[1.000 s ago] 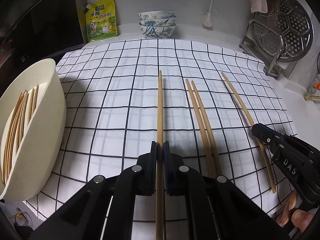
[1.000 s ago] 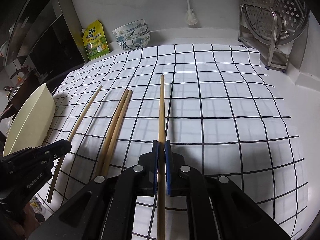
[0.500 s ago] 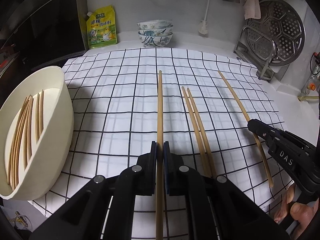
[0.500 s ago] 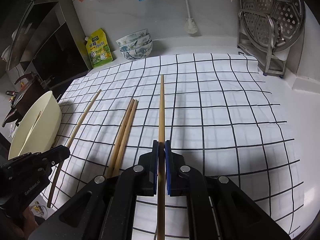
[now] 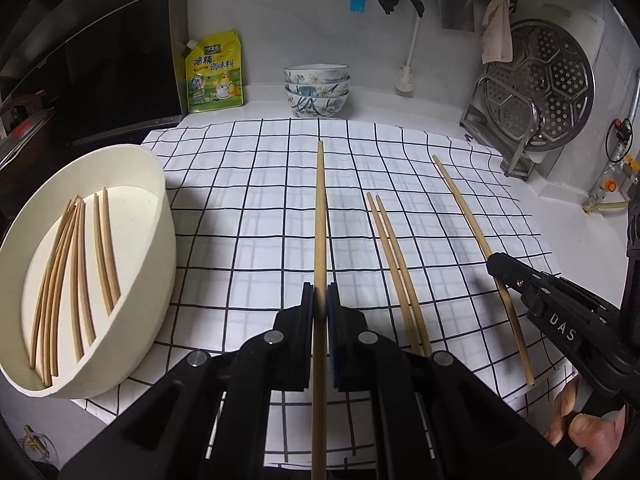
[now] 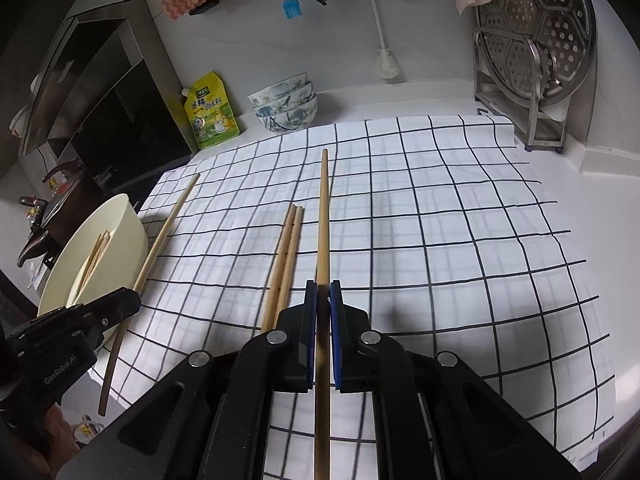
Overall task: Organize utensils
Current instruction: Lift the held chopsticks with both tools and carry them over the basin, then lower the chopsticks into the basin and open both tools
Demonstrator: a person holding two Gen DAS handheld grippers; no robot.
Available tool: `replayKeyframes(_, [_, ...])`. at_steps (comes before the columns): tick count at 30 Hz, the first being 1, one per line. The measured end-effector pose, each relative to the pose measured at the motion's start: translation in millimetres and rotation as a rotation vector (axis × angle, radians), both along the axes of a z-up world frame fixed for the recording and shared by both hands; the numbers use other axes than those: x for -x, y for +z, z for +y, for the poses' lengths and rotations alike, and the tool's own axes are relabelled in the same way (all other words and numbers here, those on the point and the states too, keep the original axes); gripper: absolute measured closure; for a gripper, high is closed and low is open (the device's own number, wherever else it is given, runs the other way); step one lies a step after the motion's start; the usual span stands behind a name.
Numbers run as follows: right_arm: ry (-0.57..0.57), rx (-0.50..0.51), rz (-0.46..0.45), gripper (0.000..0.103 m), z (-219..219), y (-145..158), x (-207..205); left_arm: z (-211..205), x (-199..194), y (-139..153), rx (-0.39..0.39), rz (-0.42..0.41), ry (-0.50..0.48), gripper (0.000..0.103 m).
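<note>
Tool (image 5: pixel 320 296), checked cloth (image 5: pixel 256 208), white counter (image 5: pixel 560 208)

A home kitchen: a white counter (image 5: pixel 420 108) holds stacked floral bowls (image 5: pixel 316 90), a yellow seasoning pouch (image 5: pixel 215 72) and a perforated steamer tray (image 5: pixel 536 84) on a rack, with what looks like a range hood (image 6: pixel 100 80) at the left.
</note>
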State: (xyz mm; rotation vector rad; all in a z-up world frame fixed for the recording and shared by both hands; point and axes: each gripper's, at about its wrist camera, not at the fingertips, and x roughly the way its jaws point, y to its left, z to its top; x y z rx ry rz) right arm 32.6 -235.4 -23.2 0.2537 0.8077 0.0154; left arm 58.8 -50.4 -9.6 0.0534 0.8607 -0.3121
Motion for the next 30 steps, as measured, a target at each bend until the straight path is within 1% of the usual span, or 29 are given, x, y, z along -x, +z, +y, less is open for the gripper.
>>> replayKeyframes(5, [0.019, -0.007, -0.025, 0.097, 15.6, 12.3, 2.0, 15.7, 4.5, 12.7, 0.020, -0.025, 0.005, 0.096])
replayKeyframes(10, [0.047, -0.008, -0.048, 0.097, 34.3, 25.0, -0.2, 39.9, 7.4, 28.8, 0.052, -0.053, 0.027, 0.096])
replayKeyframes(15, [0.104, -0.007, -0.073, 0.097, 64.9, 39.2, -10.1, 70.3, 5.8, 51.9, 0.063, -0.114, 0.060, 0.096])
replayKeyframes(19, [0.155, -0.002, -0.078, 0.097, 93.6, 45.8, -25.8, 104.6, -0.6, 66.0, 0.070, -0.153, 0.113, 0.096])
replayKeyframes(24, [0.233, -0.005, -0.079, 0.097, 138.1, 51.0, -48.6, 150.7, -12.6, 70.7, 0.068, -0.173, 0.190, 0.096])
replayKeyframes(30, [0.339, -0.011, -0.075, 0.097, 194.2, 55.9, -75.8, 199.6, -25.5, 63.8, 0.045, -0.172, 0.266, 0.096])
